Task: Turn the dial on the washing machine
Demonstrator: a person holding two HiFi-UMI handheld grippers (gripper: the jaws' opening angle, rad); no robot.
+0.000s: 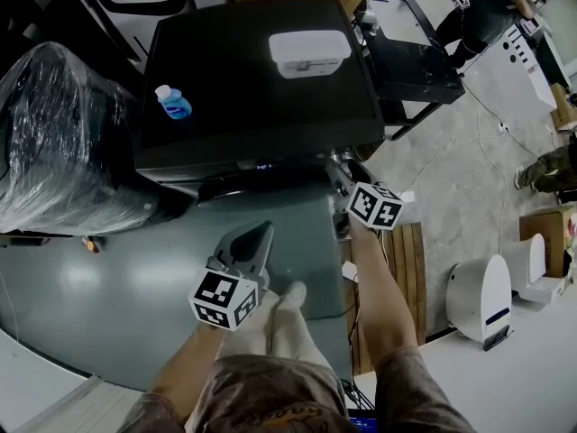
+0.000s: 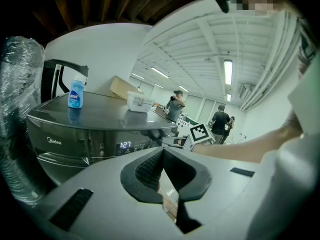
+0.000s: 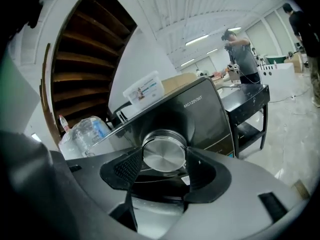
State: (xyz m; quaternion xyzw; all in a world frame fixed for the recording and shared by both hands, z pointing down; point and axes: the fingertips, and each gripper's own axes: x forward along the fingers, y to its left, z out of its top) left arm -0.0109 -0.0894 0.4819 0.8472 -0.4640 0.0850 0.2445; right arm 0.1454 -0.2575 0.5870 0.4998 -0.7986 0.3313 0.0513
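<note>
The dark washing machine (image 1: 252, 88) stands in front of me, seen from above in the head view. Its round steel dial (image 3: 164, 154) sits on the front panel at the right end. My right gripper (image 3: 162, 160) has one black pad against each side of the dial, shut on it. In the head view the right gripper (image 1: 336, 174) reaches to the machine's front right corner and hides the dial. My left gripper (image 1: 257, 239) hangs back in front of the machine, jaws together and holding nothing. In its own view the left gripper (image 2: 162, 151) faces the lit display (image 2: 125, 145).
A blue bottle (image 1: 173, 103) and a white lidded box (image 1: 308, 52) rest on the machine's top. A plastic-wrapped bundle (image 1: 63, 142) stands to the left. A black table (image 1: 410, 57) and a person (image 1: 482, 7) are at the back right, white devices (image 1: 482, 296) on the floor at right.
</note>
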